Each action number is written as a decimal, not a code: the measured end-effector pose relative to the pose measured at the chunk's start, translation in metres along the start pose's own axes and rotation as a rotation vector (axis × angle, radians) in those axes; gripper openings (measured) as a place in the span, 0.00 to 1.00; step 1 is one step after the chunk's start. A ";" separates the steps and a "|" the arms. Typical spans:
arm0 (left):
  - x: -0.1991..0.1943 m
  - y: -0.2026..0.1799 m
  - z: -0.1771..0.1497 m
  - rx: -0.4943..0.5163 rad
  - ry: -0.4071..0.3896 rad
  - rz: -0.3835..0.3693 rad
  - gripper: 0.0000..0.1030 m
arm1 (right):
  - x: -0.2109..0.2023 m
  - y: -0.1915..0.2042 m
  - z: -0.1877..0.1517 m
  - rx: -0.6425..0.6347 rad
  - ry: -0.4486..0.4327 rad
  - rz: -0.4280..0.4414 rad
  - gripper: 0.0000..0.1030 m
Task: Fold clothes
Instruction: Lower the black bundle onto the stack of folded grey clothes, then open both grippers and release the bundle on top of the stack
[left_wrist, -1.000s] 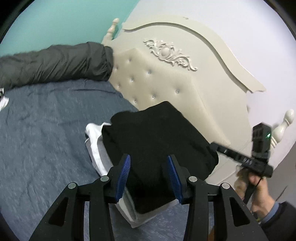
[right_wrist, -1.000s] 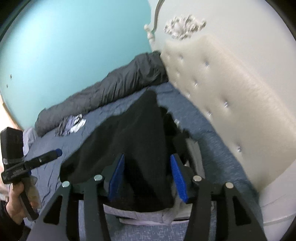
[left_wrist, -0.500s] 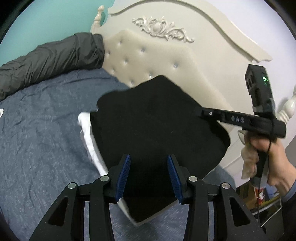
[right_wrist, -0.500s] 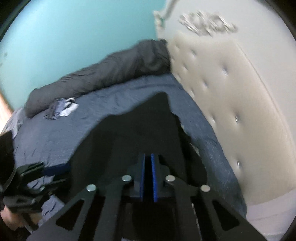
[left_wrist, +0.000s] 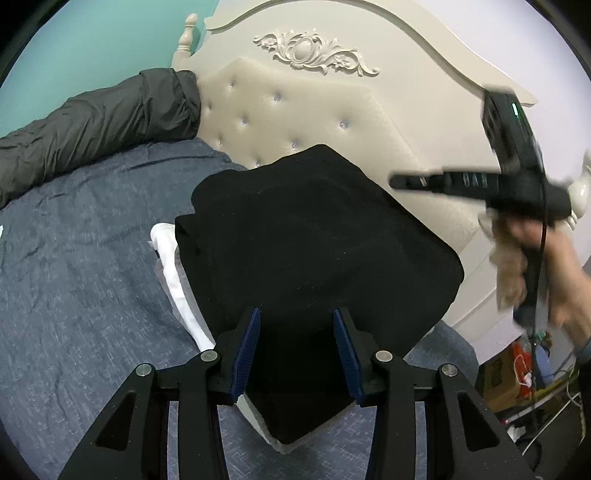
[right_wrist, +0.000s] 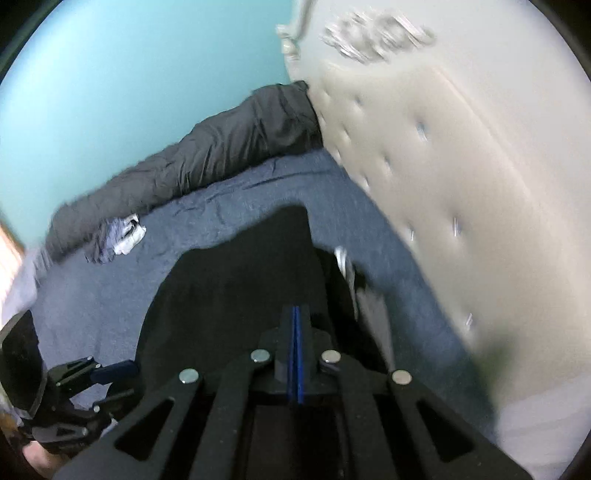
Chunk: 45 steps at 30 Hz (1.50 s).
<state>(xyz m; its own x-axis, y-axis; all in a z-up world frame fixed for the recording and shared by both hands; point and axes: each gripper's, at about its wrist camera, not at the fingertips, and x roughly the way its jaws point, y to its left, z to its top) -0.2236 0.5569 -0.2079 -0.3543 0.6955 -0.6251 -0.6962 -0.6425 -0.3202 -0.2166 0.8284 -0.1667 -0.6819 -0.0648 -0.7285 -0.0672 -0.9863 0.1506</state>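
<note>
**Folded black garment sits on the stack; both grippers hover over it**

While the black garment (left_wrist: 317, 251) lies folded on top of a white garment (left_wrist: 173, 273) near the headboard (left_wrist: 295, 110), we hold both tools above it and grip nothing. Our left gripper (left_wrist: 293, 354) has its blue pads parted about halfway, with the near edge of the black cloth below the gap and neither pad pressing on it. Our right gripper (right_wrist: 295, 354) is fully closed, pad against pad, with no fabric visibly pinched between them.

We judge this fold to be nearly finished and the step in hand to be tidying the pile. To do that well, we should press with the flat of the closed tool rather than snag the cloth, square the black edges to the white layer beneath, and avoid dragging the pile across the blue bedsheet (left_wrist: 81, 258).

From the left wrist view we see the white layer peeking out along the left and near edges, and the right tool raised in a hand (left_wrist: 535, 266) off to the side, blurred. From the right wrist view we see instead a small crumpled garment (right_wrist: 114, 240) lying well apart, beside the grey duvet (right_wrist: 207, 147), which may be waiting its turn.
</note>
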 end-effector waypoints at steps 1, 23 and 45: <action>0.000 0.000 0.000 0.001 0.001 0.000 0.43 | 0.005 0.008 0.008 -0.031 0.019 -0.004 0.00; -0.001 0.000 -0.002 0.004 0.015 0.008 0.43 | 0.039 0.003 0.046 -0.001 0.151 -0.133 0.00; -0.012 -0.007 -0.015 -0.024 0.025 0.105 0.46 | -0.029 -0.015 -0.087 0.170 -0.059 0.015 0.00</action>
<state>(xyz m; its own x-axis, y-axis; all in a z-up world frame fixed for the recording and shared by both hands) -0.2050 0.5481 -0.2083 -0.4091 0.6157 -0.6734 -0.6408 -0.7192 -0.2683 -0.1326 0.8316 -0.2058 -0.7251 -0.0658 -0.6855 -0.1752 -0.9451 0.2760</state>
